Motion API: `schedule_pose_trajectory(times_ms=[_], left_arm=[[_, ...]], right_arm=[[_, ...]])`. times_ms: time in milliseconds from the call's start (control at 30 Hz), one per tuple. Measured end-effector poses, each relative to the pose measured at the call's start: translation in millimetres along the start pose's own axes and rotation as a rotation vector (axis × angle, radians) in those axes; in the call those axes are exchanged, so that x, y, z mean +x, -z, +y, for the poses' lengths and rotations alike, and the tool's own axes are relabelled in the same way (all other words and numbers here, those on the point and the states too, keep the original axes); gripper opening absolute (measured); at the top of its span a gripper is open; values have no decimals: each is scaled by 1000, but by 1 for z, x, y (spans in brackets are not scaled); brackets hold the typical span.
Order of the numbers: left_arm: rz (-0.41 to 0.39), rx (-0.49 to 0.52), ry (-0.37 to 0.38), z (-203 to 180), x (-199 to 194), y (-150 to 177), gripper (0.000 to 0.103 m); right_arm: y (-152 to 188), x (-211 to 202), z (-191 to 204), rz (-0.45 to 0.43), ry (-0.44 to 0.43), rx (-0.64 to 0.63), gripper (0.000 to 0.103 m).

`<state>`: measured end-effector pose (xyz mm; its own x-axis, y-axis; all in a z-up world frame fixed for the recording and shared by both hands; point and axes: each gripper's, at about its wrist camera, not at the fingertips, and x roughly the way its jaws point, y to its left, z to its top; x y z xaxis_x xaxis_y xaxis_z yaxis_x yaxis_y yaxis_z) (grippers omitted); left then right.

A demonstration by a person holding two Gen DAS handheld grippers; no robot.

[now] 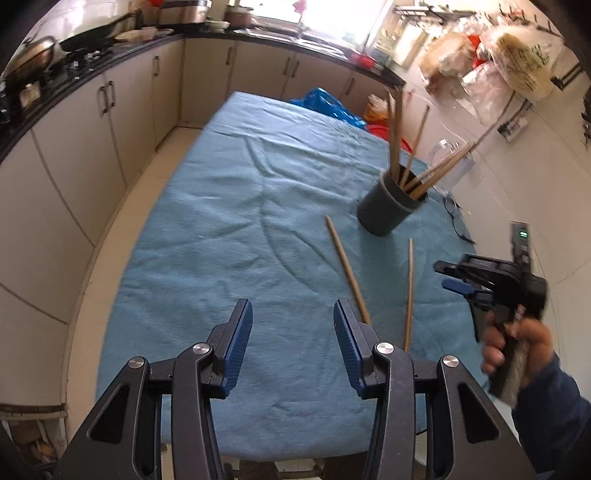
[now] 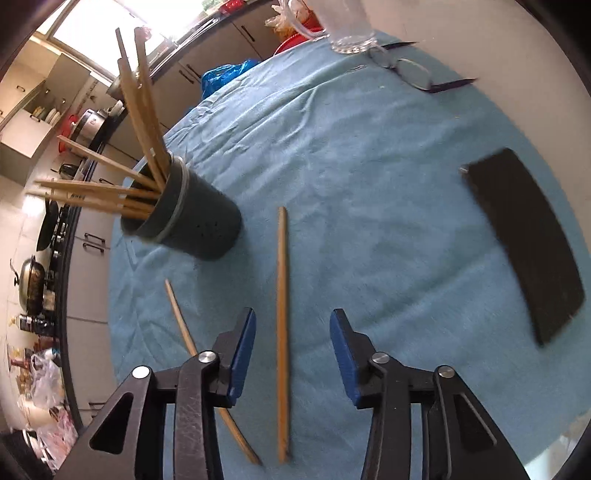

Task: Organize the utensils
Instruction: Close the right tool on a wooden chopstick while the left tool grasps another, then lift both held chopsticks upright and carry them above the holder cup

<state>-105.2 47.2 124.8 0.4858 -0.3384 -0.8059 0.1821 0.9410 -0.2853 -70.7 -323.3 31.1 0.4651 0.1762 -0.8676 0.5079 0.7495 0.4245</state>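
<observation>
Blue tablecloth (image 2: 369, 184), bag (image 1: 524, 59) print unreadable.

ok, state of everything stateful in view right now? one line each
left gripper: jaws open, nothing between them
right gripper: jaws open, straddling one loose chopstick, not gripping it
holder: upright, holds a bundle of chopsticks
two loose chopsticks: flat on the cloth, apart, outside the holder
glasses: unfolded, on the cloth
glass mug: upright, looks empty
phone: flat on the cloth, screen dark

Two chopsticks (image 2: 282, 332) are lying on the table (image 2: 369, 184) before the chopstick holder (image 2: 199, 221); eyeglasses (image 2: 406, 70) are lying behind.
</observation>
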Motion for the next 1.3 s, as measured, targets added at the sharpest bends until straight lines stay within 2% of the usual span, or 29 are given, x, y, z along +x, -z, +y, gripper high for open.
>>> schedule_pose_trajectory(times_ms=[100,200,367,400,433,667,867,1067,1133,1300], left_arm=[[-22,-36,-31,5,-11,2,44],[-10,-59,-50,7,-11,8,44],[26,-94,-51,0,1,13,44],[30,-90,-50,-5,5,12,44],[33,-87,-49,-8,8,11,44],[143,-79,23,-45,68,-9,44],[241,-92,29,-73,135,-32,44],[323,-92,-57,-88,191,-51,41],[345,-70,-82,-92,204,-53,29],[338,-4,-170,-107,217,-52,19]], right_arm=[[-17,26,11,50,31,-38,40],[-27,47,16,86,72,-72,33],[-27,61,24,90,124,-175,23],[-26,62,25,97,132,-193,12],[-25,62,25,102,141,-221,8],[-16,53,-6,143,137,-285,8],[-8,37,-45,151,144,-314,8],[-12,25,-65,165,113,-303,8],[-15,24,-69,174,99,-308,8],[-21,24,-68,198,75,-322,8]])
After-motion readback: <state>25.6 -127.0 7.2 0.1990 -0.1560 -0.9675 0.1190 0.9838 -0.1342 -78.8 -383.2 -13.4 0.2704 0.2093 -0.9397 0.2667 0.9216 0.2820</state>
